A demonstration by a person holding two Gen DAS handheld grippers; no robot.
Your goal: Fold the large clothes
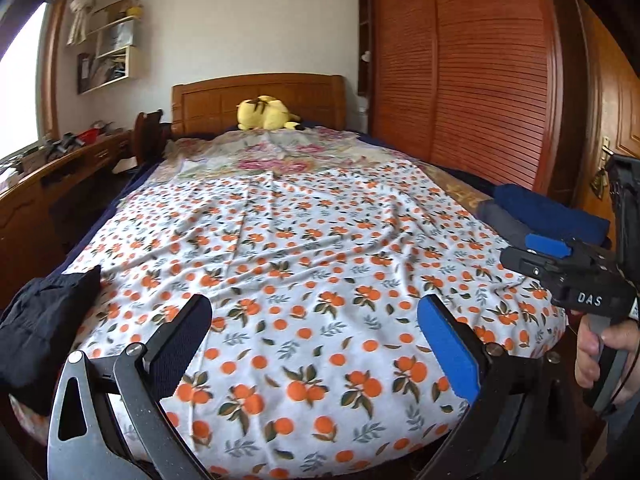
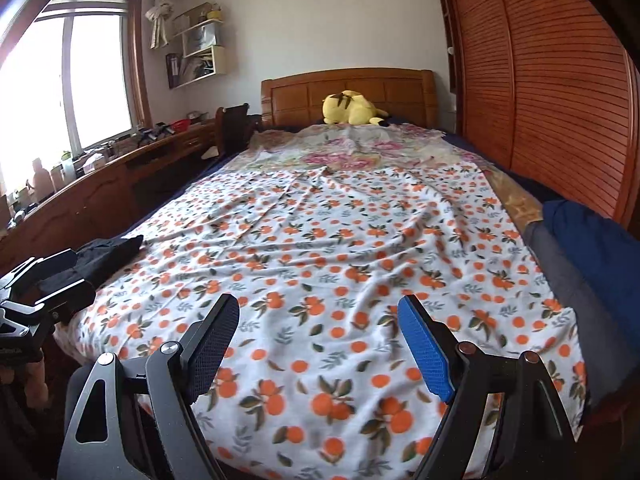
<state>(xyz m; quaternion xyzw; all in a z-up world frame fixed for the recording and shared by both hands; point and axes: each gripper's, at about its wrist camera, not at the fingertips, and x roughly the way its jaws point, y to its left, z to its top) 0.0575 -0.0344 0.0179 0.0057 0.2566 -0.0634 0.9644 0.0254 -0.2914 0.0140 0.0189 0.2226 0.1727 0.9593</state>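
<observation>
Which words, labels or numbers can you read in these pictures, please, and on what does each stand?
"DAS": white letters on the black body of the right tongs, seen from the left wrist.
Marking on the left tongs' body, at the right wrist view's left edge: too blurred to read.
Nothing else legible.

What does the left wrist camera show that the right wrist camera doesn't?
Only the left wrist view shows the person's hand gripping the right gripper's handle, and a brass door handle at far right. Only the right wrist view shows the bright window and bottles on the desk. Both show the orange-print sheet spread over the bed, the yellow plush toy, the black garment, the folded blue cloth, and open, empty jaws.
</observation>
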